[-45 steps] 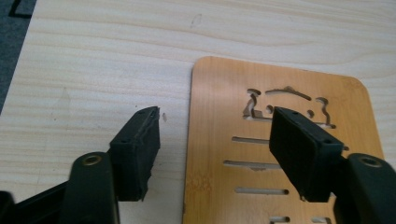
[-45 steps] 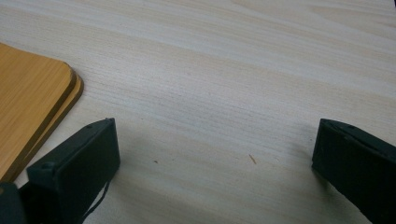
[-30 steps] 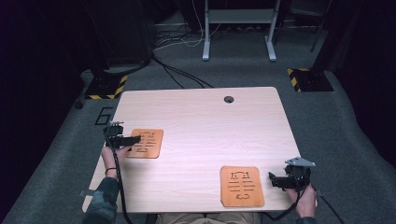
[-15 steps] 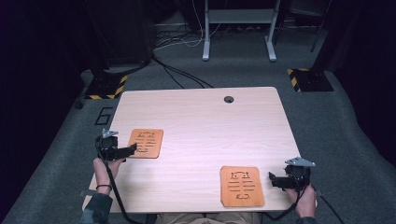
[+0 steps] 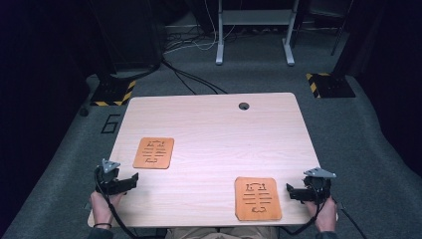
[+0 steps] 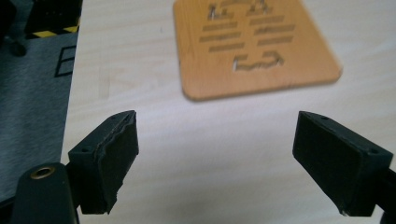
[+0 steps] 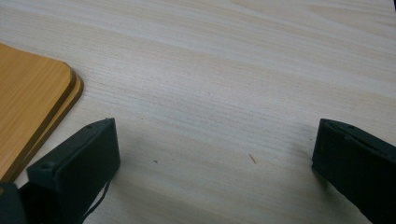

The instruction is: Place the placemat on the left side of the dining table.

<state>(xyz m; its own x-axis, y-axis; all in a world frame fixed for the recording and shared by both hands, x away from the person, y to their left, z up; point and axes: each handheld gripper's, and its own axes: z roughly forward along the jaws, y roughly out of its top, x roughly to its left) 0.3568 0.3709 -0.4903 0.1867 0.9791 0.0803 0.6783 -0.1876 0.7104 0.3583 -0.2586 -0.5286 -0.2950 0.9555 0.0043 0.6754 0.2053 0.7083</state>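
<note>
Orange-brown wood, thin and flat: two slotted boards lie on the pale table (image 5: 214, 134), well apart. The left board (image 5: 154, 153) sits just ahead of your left gripper (image 5: 133, 180); the right board (image 5: 257, 197) lies just beside your right gripper (image 5: 290, 191), not touching it. Both grippers stand wide open with nothing between the jaws. Judge each board stiff, light and smooth-faced, likely to slide on the tabletop rather than lift. In the right gripper view the board's edge (image 7: 44, 112) appears doubled, as two layers. Take hold at a rim, across the thickness, nearest the corner; the cut-out slots (image 6: 247, 35) give your pads no purchase from above.
</note>
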